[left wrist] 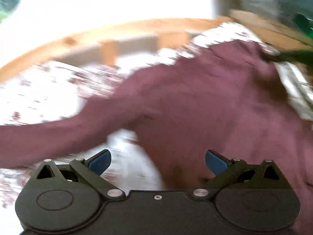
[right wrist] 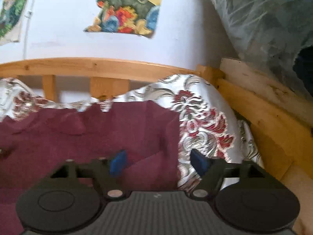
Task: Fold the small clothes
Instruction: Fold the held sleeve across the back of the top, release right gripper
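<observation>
Right wrist: right claw (right wrist: 157,164) spread, empty, above maroon garment (right wrist: 88,133) edge.

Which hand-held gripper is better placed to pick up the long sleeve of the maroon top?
Probably left. The left hand-held gripper is open with the sleeve just ahead. The right hand-held gripper sits at the maroon top's opposite edge, by the floral bedspread.

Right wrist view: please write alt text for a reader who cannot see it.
The open right tongs hover over a maroon garment spread on a floral bedcover, gripping nothing. Behind stand a wooden bed rail and a white wall with a colourful picture.
</observation>
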Available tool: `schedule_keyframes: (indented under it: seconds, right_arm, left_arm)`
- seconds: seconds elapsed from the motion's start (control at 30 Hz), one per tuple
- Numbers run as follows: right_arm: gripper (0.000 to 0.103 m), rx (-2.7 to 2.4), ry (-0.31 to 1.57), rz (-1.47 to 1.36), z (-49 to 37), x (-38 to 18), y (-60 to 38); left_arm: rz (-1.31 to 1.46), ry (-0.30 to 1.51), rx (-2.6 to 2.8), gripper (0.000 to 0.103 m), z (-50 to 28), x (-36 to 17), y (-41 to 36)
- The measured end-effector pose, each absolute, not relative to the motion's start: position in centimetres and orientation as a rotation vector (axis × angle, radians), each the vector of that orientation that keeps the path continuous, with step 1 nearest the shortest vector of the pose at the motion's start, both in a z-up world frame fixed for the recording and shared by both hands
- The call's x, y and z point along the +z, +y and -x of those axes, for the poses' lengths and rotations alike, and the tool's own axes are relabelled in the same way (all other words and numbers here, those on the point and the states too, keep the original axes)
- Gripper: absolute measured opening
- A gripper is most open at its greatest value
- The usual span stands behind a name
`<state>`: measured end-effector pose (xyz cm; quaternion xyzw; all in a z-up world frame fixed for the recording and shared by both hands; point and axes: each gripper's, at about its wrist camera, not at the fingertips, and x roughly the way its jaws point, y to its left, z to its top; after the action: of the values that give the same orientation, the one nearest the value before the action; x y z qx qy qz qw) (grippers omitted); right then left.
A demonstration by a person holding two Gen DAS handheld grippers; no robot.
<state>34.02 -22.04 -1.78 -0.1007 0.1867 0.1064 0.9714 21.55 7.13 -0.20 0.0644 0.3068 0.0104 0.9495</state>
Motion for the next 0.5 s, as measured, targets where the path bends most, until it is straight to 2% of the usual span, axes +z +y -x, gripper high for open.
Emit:
schedule_keyframes:
  seconds: [0.2,0.33,0.5]
  right_arm:
    - [0.103,0.342,0.369,0.127,-27.3,-2.4,-20.0]
    - [0.103,0.389,0.358,0.140,-21.9,-3.8,-17.8]
    - [0.103,0.417,0.411,0.160,-17.0,-5.8,-15.8]
  left_arm:
    - [-0.106,0.601,0.523,0.102,-20.9,3.3,16.4]
    - [-0.123,0.472,0.783,0.102,-17.6,5.4,22.2]
    - [-0.042,0.430,0.823,0.102,-14.7,7.5,28.6]
